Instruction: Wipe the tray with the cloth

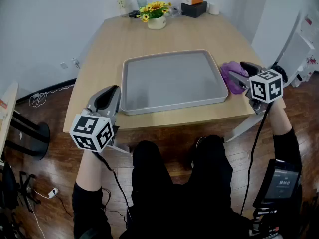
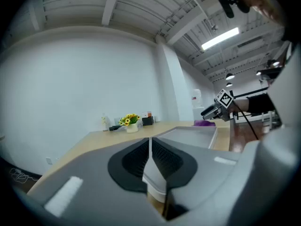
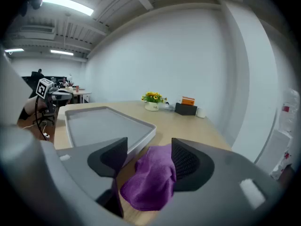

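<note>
A grey rectangular tray [image 1: 172, 81] lies in the middle of the wooden table. A crumpled purple cloth [image 1: 229, 73] rests on the table beside the tray's right edge. My right gripper [image 1: 238, 77] is open, and in the right gripper view the cloth [image 3: 153, 178] sits between its spread jaws without being pinched, next to the tray's rim [image 3: 141, 135]. My left gripper [image 1: 111, 96] is shut on nothing, hovering at the table's front edge by the tray's near left corner. In the left gripper view its closed jaws [image 2: 150, 149] point level across the tray [image 2: 193, 135] towards the right gripper [image 2: 214, 111].
At the table's far end stand a vase of yellow flowers [image 1: 156, 15], a black box with an orange box on it [image 1: 194, 6] and a white cup [image 1: 214, 8]. The person's legs [image 1: 174, 183] are below the front edge, above a wooden floor.
</note>
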